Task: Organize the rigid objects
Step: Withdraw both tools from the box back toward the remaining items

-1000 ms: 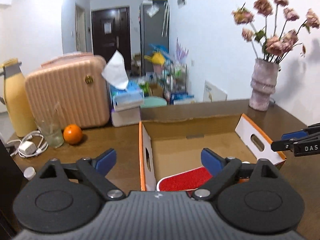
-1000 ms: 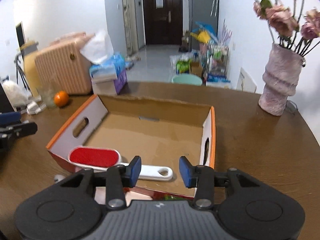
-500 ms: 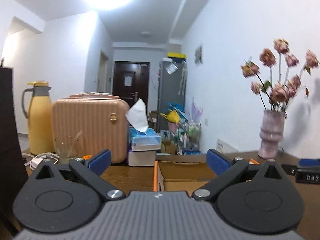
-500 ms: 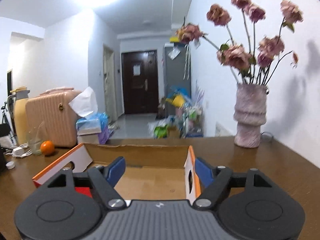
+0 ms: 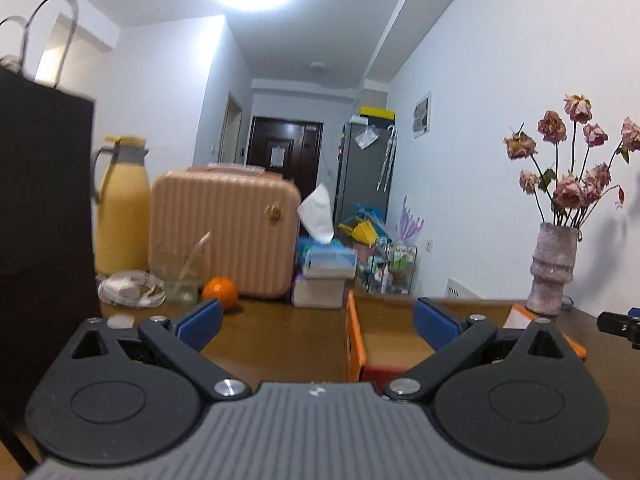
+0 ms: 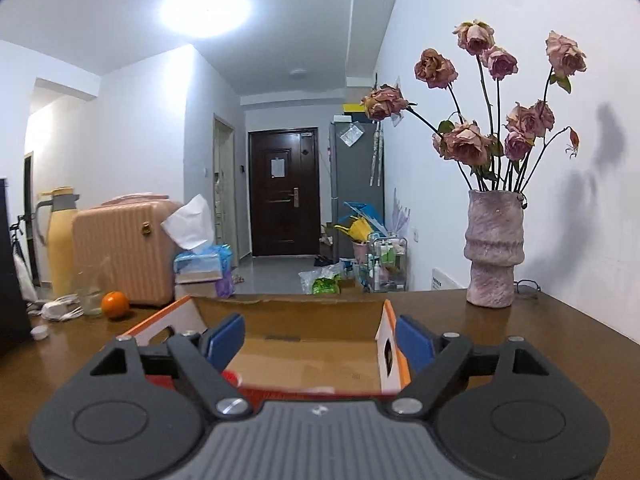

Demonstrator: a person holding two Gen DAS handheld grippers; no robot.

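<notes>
A: Looking along the right hand-held gripper [image 6: 320, 340], the cardboard box [image 6: 312, 350] sits dead ahead and low in the frame, touching nothing, its pads spread wide with nothing between them.

B: And the red brush?

A: Only a red sliver [image 6: 280, 392] shows at the bottom centre, just above the gripper body, inside the box. I judge its long axis runs left to right across the frame, but most of it is hidden.

B: The left hand-held gripper [image 5: 316, 326]?

A: Also spread and empty. Its view catches the box's orange edge [image 5: 354, 344] at lower centre, so it sits off that side wall, not over the opening. The right one looks nearer the contents.

B: The surface?

A: A brown wooden worktop [image 6: 520, 332]. An orange [image 6: 115, 304] lies at left centre, well apart from the box, by a pink case [image 6: 120, 252]; a vase [image 6: 494, 248] of dried roses stands at right. Behind, a hallway leads to a dark door [image 6: 283, 192].
</notes>
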